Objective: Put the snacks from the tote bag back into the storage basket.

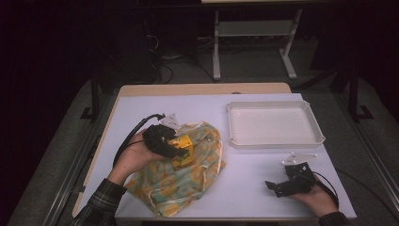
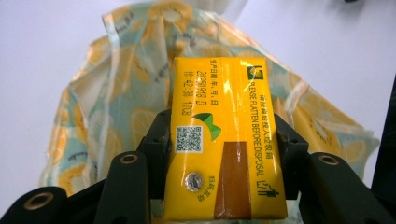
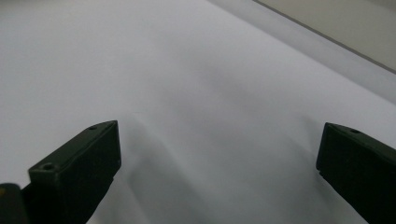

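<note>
My left gripper [image 1: 181,153] is shut on a yellow drink carton [image 2: 226,135], which it holds just above a lemon-print cloth bag [image 1: 197,174] lying crumpled on the white table. In the left gripper view the carton [image 2: 226,135] stands between the two black jaws, its printed bottom flap toward the camera, with the bag's [image 2: 116,107] open mouth behind it. My right gripper [image 1: 278,187] rests low near the table's front right, open, with nothing between its jaws. In the right gripper view the jaws stand wide apart over bare white table [image 3: 196,84].
A white empty tray [image 1: 274,141] sits at the back right of the table. The table's wooden edge [image 1: 202,88] runs along the far side. A metal-legged stand [image 1: 216,52] is on the floor beyond.
</note>
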Action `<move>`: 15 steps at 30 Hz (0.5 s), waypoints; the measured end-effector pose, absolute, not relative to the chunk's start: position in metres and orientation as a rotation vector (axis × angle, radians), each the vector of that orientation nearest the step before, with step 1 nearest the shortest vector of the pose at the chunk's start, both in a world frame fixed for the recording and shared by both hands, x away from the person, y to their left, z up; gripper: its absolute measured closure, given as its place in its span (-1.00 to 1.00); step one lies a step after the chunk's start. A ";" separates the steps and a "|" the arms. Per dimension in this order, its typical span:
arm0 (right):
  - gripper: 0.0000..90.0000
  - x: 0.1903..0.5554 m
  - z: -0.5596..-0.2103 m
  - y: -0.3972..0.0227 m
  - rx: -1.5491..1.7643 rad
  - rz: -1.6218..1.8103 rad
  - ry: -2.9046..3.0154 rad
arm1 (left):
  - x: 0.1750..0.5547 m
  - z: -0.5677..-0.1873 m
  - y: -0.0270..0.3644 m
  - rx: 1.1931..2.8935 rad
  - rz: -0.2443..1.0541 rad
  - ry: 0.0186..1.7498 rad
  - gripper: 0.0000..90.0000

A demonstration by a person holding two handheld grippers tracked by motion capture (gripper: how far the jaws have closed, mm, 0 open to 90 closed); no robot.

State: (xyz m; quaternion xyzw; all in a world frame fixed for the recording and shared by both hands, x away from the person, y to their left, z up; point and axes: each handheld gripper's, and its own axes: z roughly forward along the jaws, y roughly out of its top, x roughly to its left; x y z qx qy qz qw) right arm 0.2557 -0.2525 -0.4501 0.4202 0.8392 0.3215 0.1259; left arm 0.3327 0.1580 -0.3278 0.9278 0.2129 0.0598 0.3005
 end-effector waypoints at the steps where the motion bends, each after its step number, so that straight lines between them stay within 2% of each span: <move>1: -1.00 0.256 -0.450 -0.252 1.224 0.937 2.443 | 0.333 -0.326 0.157 2.463 0.160 0.563 0.14; 15: -1.00 0.255 -0.449 -0.253 1.228 0.942 2.445 | 0.343 -0.306 0.141 2.413 0.198 0.567 0.14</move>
